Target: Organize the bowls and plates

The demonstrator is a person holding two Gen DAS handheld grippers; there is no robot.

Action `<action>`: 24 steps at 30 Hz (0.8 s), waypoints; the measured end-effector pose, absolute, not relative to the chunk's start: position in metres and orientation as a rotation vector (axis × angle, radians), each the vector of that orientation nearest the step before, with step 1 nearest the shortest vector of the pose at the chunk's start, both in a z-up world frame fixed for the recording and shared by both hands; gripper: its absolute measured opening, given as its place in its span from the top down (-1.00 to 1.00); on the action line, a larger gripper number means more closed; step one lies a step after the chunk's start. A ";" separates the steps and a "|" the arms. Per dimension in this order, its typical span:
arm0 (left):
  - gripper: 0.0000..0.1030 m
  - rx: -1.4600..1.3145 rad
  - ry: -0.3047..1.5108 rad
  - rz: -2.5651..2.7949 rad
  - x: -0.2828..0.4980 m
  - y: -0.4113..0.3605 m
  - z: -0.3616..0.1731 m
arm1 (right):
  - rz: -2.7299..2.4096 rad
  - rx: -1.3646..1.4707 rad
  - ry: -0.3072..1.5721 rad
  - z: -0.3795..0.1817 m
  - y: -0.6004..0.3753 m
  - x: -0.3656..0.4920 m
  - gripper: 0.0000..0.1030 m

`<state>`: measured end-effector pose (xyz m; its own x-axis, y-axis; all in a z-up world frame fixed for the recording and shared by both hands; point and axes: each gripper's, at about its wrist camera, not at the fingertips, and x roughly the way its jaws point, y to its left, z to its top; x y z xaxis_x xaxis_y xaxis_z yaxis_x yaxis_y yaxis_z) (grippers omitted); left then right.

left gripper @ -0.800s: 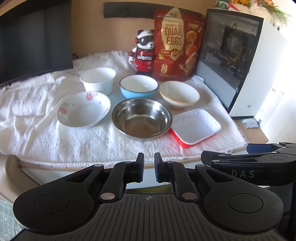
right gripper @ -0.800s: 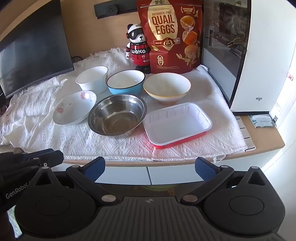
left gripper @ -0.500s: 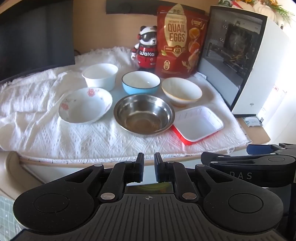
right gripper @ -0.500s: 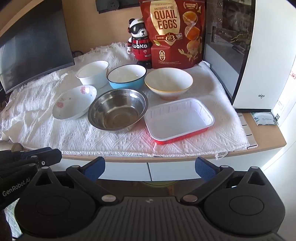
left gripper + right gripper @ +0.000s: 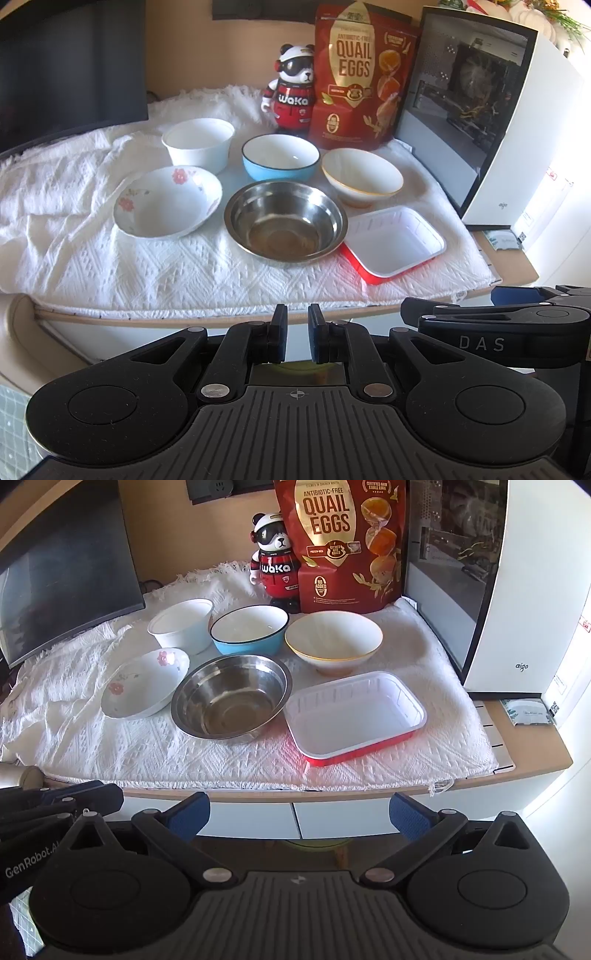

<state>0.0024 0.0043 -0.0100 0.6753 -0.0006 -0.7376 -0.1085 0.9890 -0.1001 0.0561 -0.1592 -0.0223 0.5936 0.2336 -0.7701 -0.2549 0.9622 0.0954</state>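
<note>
Both grippers have drifted nearer the steel bowl [image 5: 231, 705]; left gripper [image 5: 294, 338] nearly closed, right gripper [image 5: 299, 816] wide, both empty, sorting not begun

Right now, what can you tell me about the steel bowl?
The steel bowl is round, shiny metal, upright and empty, with a flat bottom that reflects brownish light. It sits on the white cloth in the front row, between the floral dish and the red tray. Its rim looks very close to both, perhaps touching the tray. The blue bowl stands just behind it. No tongs touch it.
</note>
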 end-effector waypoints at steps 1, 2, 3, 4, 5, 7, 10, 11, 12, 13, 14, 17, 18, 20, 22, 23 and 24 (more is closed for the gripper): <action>0.74 -0.140 0.829 0.063 0.003 0.003 -0.009 | 0.282 -0.027 0.891 -0.023 -0.158 0.056 -1.00; 0.74 -0.140 0.829 0.063 0.003 0.003 -0.009 | 0.283 -0.028 0.891 -0.022 -0.158 0.056 -1.00; 0.74 -0.142 0.829 0.064 0.003 0.003 -0.009 | 0.283 -0.029 0.890 -0.023 -0.158 0.055 -1.00; 0.74 -0.143 0.829 0.064 0.003 0.003 -0.009 | 0.282 -0.031 0.890 -0.023 -0.157 0.055 -1.00; 0.74 -0.145 0.829 0.065 0.002 0.003 -0.008 | 0.283 -0.032 0.889 -0.022 -0.158 0.054 -1.00; 0.74 -0.147 0.828 0.064 0.002 0.004 -0.008 | 0.284 -0.033 0.889 -0.022 -0.157 0.054 -1.00; 0.74 -0.148 0.828 0.063 0.002 0.003 -0.007 | 0.283 -0.036 0.889 -0.023 -0.156 0.053 -1.00; 0.74 -0.149 0.827 0.062 0.001 0.003 -0.007 | 0.283 -0.036 0.890 -0.023 -0.156 0.054 -1.00; 0.74 -0.151 0.827 0.062 0.001 0.003 -0.007 | 0.283 -0.035 0.890 -0.022 -0.156 0.054 -1.00; 0.74 -0.153 0.826 0.063 0.001 0.003 -0.007 | 0.283 -0.036 0.890 -0.022 -0.156 0.053 -1.00; 0.74 -0.155 0.826 0.063 0.000 0.004 -0.007 | 0.283 -0.036 0.890 -0.022 -0.156 0.054 -1.00; 0.74 -0.159 0.825 0.065 -0.001 0.004 -0.007 | 0.288 -0.040 0.887 -0.021 -0.154 0.051 -1.00; 0.74 -0.160 0.825 0.065 -0.001 0.004 -0.007 | 0.290 -0.041 0.887 -0.021 -0.154 0.051 -1.00; 0.74 -0.161 0.826 0.066 -0.001 0.004 -0.007 | 0.298 -0.045 0.885 -0.021 -0.152 0.050 -1.00; 0.74 -0.163 0.827 0.068 -0.001 0.005 -0.007 | 0.304 -0.049 0.884 -0.021 -0.151 0.050 -1.00; 0.74 -0.165 0.827 0.068 -0.001 0.005 -0.007 | 0.307 -0.050 0.885 -0.021 -0.151 0.050 -1.00; 0.74 -0.164 0.827 0.067 -0.001 0.005 -0.007 | 0.309 -0.051 0.886 -0.021 -0.150 0.050 -1.00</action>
<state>-0.0010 0.0054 -0.0071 0.6760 -0.0042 -0.7369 -0.1235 0.9852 -0.1189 0.0495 -0.1502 -0.0207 0.5912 0.2442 -0.7687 -0.2863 0.9545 0.0831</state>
